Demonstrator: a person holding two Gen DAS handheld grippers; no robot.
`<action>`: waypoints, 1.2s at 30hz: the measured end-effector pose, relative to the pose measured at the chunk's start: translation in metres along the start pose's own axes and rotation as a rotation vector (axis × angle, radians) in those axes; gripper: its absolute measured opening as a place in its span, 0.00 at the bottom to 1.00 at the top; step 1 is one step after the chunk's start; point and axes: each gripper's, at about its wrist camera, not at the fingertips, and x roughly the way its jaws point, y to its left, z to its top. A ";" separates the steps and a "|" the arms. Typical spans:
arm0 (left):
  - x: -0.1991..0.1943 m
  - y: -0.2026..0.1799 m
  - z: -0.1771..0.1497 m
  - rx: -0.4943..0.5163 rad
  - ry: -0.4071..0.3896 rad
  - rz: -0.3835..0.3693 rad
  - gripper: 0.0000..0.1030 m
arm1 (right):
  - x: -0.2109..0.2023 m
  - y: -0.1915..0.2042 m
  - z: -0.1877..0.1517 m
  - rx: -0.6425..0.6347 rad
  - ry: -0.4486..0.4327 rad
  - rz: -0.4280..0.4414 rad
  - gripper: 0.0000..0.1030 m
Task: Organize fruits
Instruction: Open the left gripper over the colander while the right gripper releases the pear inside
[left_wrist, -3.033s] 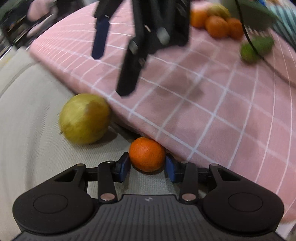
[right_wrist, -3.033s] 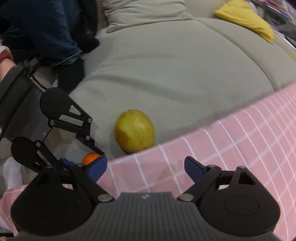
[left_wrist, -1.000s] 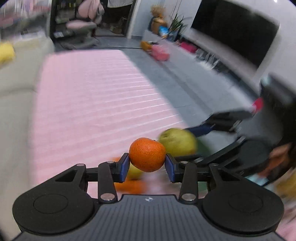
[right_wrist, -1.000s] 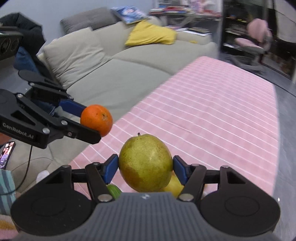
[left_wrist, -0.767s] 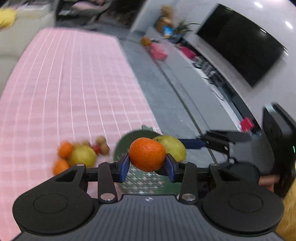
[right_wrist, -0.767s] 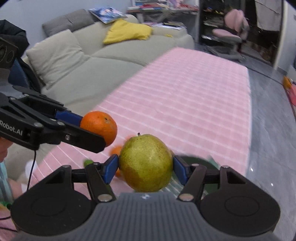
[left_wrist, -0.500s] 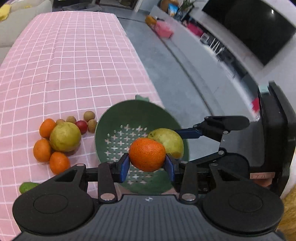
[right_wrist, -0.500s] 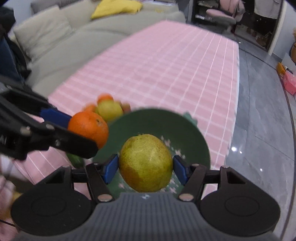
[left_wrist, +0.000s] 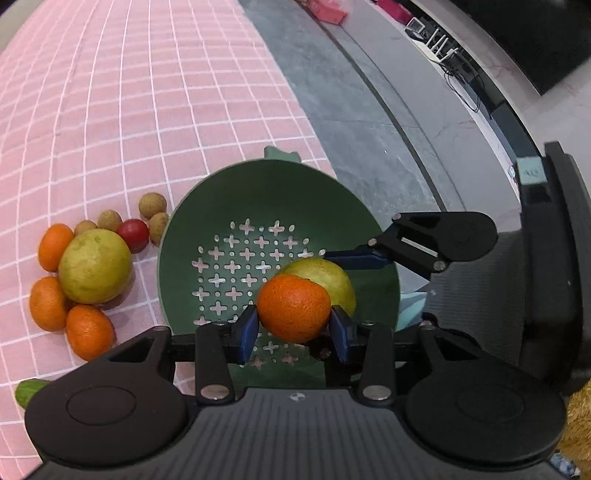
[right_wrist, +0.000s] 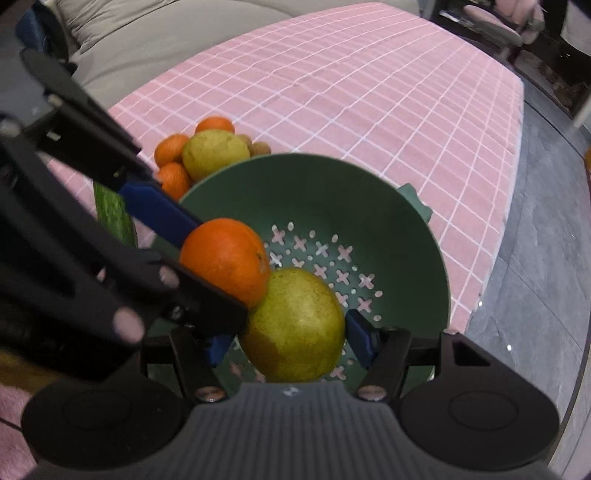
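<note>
1. Fruit first, from the left wrist view: our left gripper (left_wrist: 293, 332) is clenched on a tangerine (left_wrist: 293, 313), its blue pads pressed to both sides, and it hangs over the green colander (left_wrist: 207, 206)
2. Just beyond the tangerine we see a pear (left_wrist: 332, 275) carried by our right gripper (left_wrist: 347, 256), which reaches in from the right of the tongs
3. Left of the left gripper, on the pink checked cloth (left_wrist: 147, 92), lie a second pear (left_wrist: 95, 270), three tangerines, small brown fruits and a red one
4. From the right wrist view, our right gripper (right_wrist: 284, 341) grasps the pear (right_wrist: 295, 325) over the colander (right_wrist: 369, 192)
5. Our left gripper (right_wrist: 207, 254) comes in from the left with its tangerine (right_wrist: 225, 260) touching the pear; the loose fruit pile sits beyond the colander's far left rim
</note>
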 end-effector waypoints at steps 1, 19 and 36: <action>0.003 0.001 0.001 0.002 0.008 0.013 0.45 | 0.002 -0.001 -0.001 -0.001 0.008 -0.001 0.60; 0.045 0.000 -0.002 0.068 0.113 0.132 0.46 | 0.032 -0.003 -0.009 0.001 0.058 -0.032 0.60; 0.031 -0.010 -0.006 0.119 0.075 0.169 0.64 | 0.015 0.005 -0.010 -0.002 0.064 -0.086 0.80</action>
